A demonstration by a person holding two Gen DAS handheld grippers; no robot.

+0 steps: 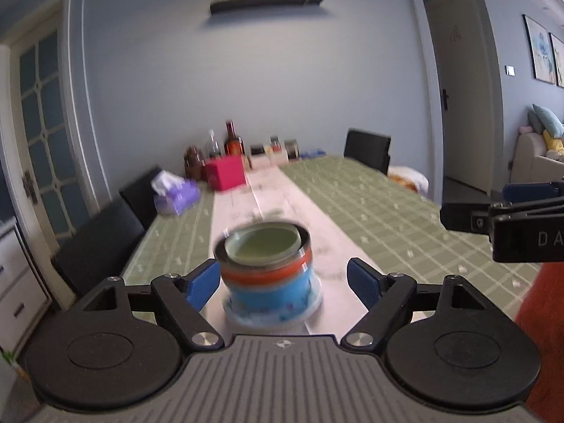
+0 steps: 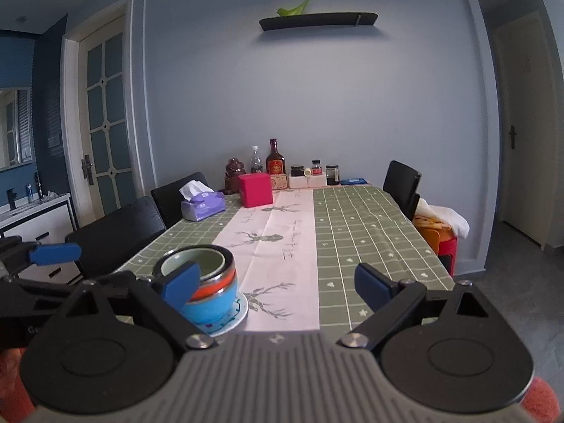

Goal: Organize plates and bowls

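Grey-blue walls close off the far end of a dining room, where a dark shelf (image 2: 318, 20) hangs high on the wall and a glass-paned door (image 2: 105, 120) stands at the left. Below runs a long table (image 2: 373, 243) under a green checked cloth, with a pale runner (image 2: 278, 246) printed with deer down its middle.

At the near end of the runner sits the stack of bowls (image 2: 208, 282): a greenish bowl nested in a metal-rimmed one with an orange band, then a blue bowl, all on a small white plate (image 2: 232, 320).

The left gripper (image 1: 282, 282) has its blue pads spread wide, one on each side of the stack. That view is blurred, so the left pad may be just brushing the blue bowl or just clear of it; the right pad stands plainly apart. It does not appear to hold anything.

The right gripper (image 2: 278, 285) is also spread wide, with nothing between its pads but cloth and runner. Its left pad lies in front of the stack in that view; whether it touches I cannot tell.

Further up the table are a purple tissue box (image 2: 203, 204), a pink box (image 2: 256, 189), and bottles and jars (image 2: 282, 169) against the wall. Black chairs (image 2: 116, 236) line the left side, another (image 2: 402, 183) stands at the right.
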